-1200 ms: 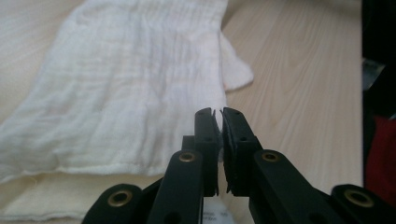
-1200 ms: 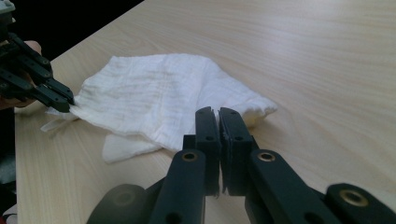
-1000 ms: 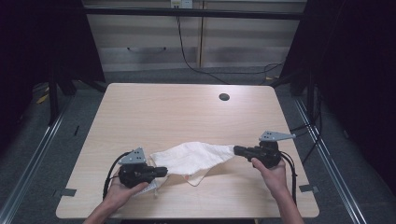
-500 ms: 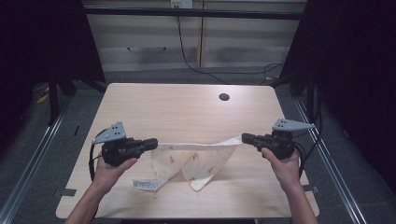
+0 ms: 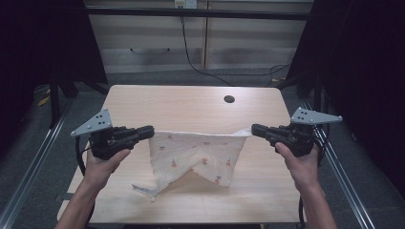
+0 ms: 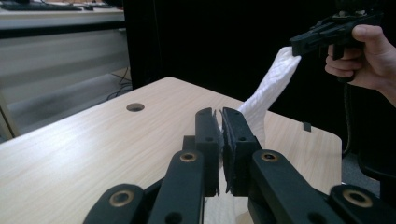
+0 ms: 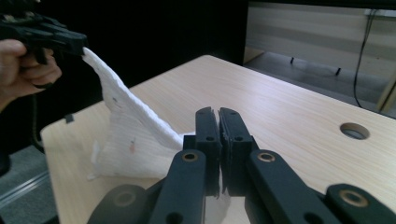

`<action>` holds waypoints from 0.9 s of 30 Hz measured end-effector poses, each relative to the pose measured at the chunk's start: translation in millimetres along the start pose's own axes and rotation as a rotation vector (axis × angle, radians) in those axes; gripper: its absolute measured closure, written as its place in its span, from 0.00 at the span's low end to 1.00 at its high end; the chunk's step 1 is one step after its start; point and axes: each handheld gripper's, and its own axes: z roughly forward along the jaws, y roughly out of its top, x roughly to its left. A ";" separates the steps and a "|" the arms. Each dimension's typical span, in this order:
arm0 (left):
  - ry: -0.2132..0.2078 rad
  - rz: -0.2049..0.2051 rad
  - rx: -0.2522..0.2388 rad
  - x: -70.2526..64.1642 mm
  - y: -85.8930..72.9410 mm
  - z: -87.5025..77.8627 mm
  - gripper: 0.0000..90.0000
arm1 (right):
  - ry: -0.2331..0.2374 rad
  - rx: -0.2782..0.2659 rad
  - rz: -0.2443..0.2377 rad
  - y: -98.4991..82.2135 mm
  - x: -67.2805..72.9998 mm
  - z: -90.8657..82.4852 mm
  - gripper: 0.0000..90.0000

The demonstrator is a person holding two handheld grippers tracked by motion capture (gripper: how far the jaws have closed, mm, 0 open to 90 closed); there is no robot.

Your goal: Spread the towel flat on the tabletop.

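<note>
1. The left gripper (image 5: 149, 132) has its jaws clamped on the left top corner of the white cloth (image 5: 193, 155).
2. The right gripper (image 5: 254, 130) has its jaws pinched on the cloth's right top corner.
3. The cloth hangs stretched between them above the wooden table (image 5: 191, 102), near its front edge, with its lower folds resting on the tabletop.

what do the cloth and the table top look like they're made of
Cloth: soft woven or waffle-textured fabric, probably cotton, white with small printed motifs; it sags and folds between the grippers. Table: pale wood-grain top, matte, likely laminate, though solid wood cannot be ruled out.
</note>
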 end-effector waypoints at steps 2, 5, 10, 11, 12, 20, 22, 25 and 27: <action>0.003 -0.006 -0.012 -1.3 3.0 -3.6 0.96 | -0.005 0.002 -0.006 1.3 3.9 -2.1 0.97; 0.005 0.006 -0.028 -5.6 9.0 -9.1 0.96 | -0.003 -0.023 -0.009 4.6 8.9 -9.2 0.97; -0.007 0.024 -0.030 -12.3 21.2 -10.6 0.96 | -0.022 -0.045 -0.033 17.6 18.6 -24.4 0.97; -0.008 0.031 -0.031 -13.7 23.6 -10.2 0.96 | -0.028 -0.048 -0.036 20.5 20.4 -27.5 0.97; -0.005 0.033 -0.027 -14.1 25.8 -9.6 0.96 | -0.036 -0.050 -0.039 23.2 22.0 -30.5 0.97; 0.021 -0.032 0.036 13.3 15.5 21.6 0.96 | -0.094 0.029 0.036 16.8 -3.3 -10.8 0.97; 0.028 -0.056 0.065 23.7 7.7 32.5 0.96 | -0.107 0.050 0.061 9.6 -16.6 1.5 0.97; 0.049 -0.077 0.095 37.3 -3.3 46.3 0.96 | -0.110 0.063 0.079 0.4 -30.5 17.6 0.97; 0.064 -0.087 0.109 45.5 -8.3 52.8 0.96 | -0.113 0.067 0.093 -3.7 -38.3 26.2 0.97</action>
